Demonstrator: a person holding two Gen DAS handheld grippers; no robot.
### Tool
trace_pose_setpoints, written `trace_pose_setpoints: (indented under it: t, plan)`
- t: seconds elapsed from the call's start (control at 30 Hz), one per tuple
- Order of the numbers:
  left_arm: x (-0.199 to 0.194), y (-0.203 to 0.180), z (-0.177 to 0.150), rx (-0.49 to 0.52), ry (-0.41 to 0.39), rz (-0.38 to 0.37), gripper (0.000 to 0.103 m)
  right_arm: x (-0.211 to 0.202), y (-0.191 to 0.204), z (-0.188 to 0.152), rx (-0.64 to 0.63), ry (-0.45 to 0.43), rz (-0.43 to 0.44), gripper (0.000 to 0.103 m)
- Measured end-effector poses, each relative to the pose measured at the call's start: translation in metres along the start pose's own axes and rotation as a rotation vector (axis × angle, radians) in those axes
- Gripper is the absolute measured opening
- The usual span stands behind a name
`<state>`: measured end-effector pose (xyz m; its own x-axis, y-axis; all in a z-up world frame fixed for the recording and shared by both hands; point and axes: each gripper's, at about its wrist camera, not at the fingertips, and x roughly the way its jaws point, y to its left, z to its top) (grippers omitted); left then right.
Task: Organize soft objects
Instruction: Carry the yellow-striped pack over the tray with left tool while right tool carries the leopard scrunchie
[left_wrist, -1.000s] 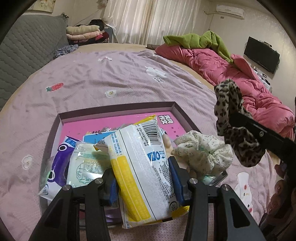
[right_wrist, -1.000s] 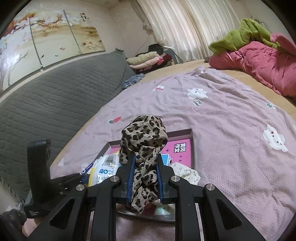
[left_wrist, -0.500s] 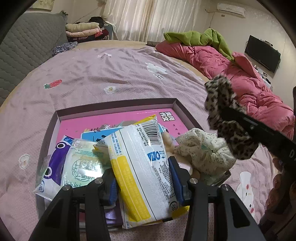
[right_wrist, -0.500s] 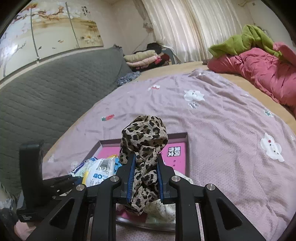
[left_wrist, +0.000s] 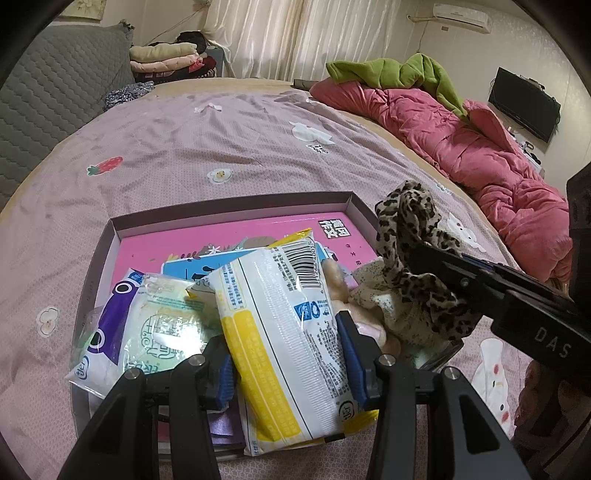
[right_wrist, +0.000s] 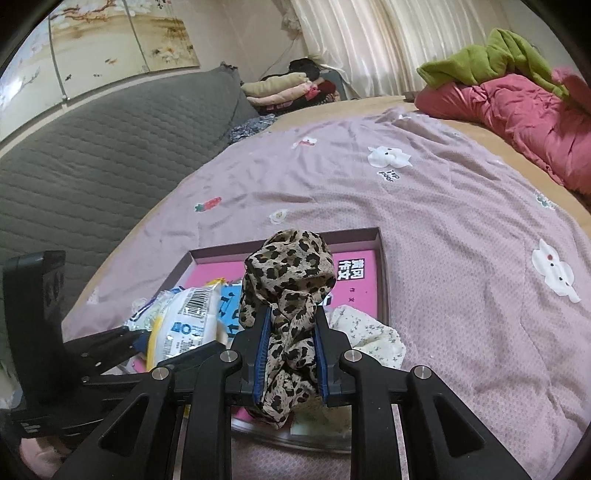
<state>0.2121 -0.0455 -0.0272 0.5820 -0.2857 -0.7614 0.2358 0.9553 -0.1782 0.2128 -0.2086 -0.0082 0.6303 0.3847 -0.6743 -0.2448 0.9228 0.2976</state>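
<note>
left claw (left_wrist: 286, 354): closed on a yellow-and-white wipes packet (left_wrist: 291, 332), pads pressing both long sides, packet held over the near end of the shallow box (left_wrist: 236, 205).
right claw (right_wrist: 290, 347): closed on a leopard-print scrunchie (right_wrist: 290, 295), fabric bunched between the pads, upper loop standing free above them, lower end hanging below; held above the box's near right corner.
box: open, purple-walled, lying on the bed (left_wrist: 184, 140); a pink book (left_wrist: 221, 240) lies in the bottom.
other contents, near end: purple-and-white tissue pack (left_wrist: 110, 317); pale green wipes pack (left_wrist: 162, 325) beside it; cream floral scrunchie (right_wrist: 369, 332) at the near right, just under the leopard one.

risks, as judgement:
- two claws close together over one corner; they could knock each other when lowering.
- the near end is already crowded; the packet may slide off the heap and over the near wall.
- the scrunchie is limp; on release it may catch on a pad or drape across the box wall rather than drop inside.
- slick packet film could slip under a light squeeze.
</note>
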Motion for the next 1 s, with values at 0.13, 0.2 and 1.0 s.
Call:
trace_pose_setpoints:
  t: [0.13, 0.2, 1.0]
  plan:
    - [0.0, 0.0, 0.0, 0.002, 0.001, 0.001, 0.048, 0.009, -0.002, -0.004, 0.004, 0.034, -0.021, 0.023]
    - [0.0, 0.001, 0.001, 0.001, 0.0, 0.001, 0.048, 0.015, -0.002, -0.006, -0.002, 0.054, -0.037, 0.023]
    - [-0.001, 0.003, 0.003, -0.014, -0.007, -0.01, 0.048, -0.006, 0.002, 0.004, -0.039, -0.05, -0.053, 0.024]
